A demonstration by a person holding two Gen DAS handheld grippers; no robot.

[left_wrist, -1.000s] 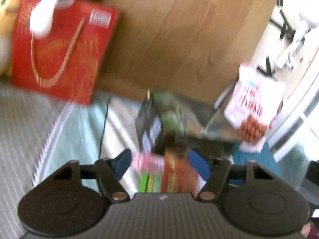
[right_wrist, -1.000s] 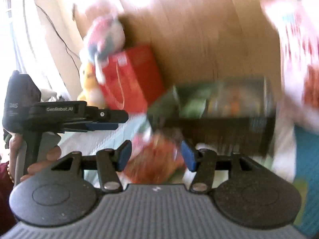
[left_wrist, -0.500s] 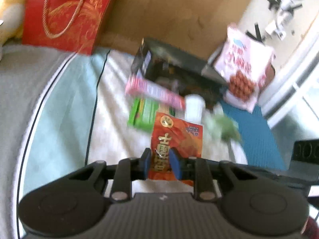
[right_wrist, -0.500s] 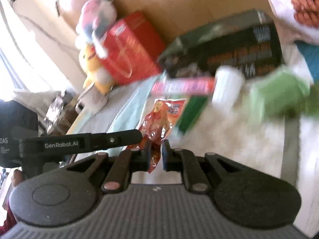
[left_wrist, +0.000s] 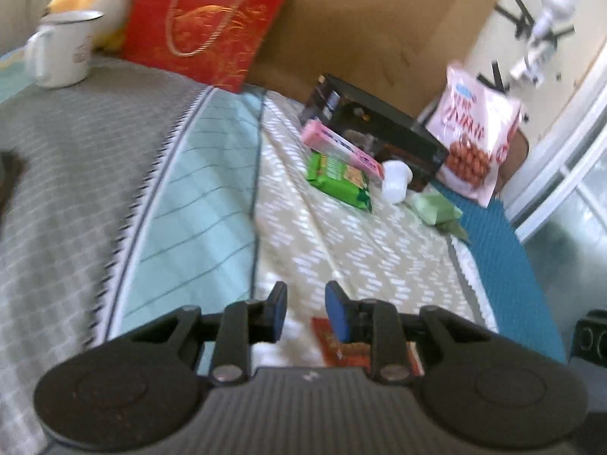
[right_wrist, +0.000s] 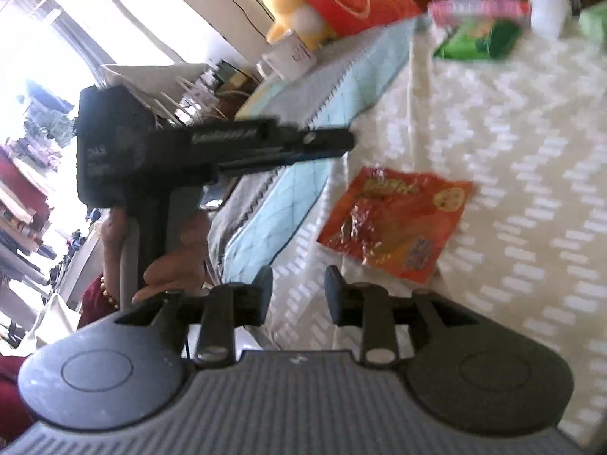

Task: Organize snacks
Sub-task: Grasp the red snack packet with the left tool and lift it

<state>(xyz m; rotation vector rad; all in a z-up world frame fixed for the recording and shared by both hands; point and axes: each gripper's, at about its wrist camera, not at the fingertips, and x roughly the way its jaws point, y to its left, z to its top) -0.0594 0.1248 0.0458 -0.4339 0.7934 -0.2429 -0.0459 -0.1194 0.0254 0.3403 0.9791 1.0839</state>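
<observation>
Orange snack packet (right_wrist: 394,223) lies flat on the patterned bedcover (right_wrist: 512,151), free of both tools. Our left gripper (left_wrist: 305,311) and right gripper (right_wrist: 297,292) have just been opening, jaws slightly parted and empty. The snack box (left_wrist: 379,132) sits at one o'clock; we risk pinching cloth with the thin, crinkly foil.

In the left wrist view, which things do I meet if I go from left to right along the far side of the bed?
White mug → red gift bag → black box → pink snack bag.
</observation>
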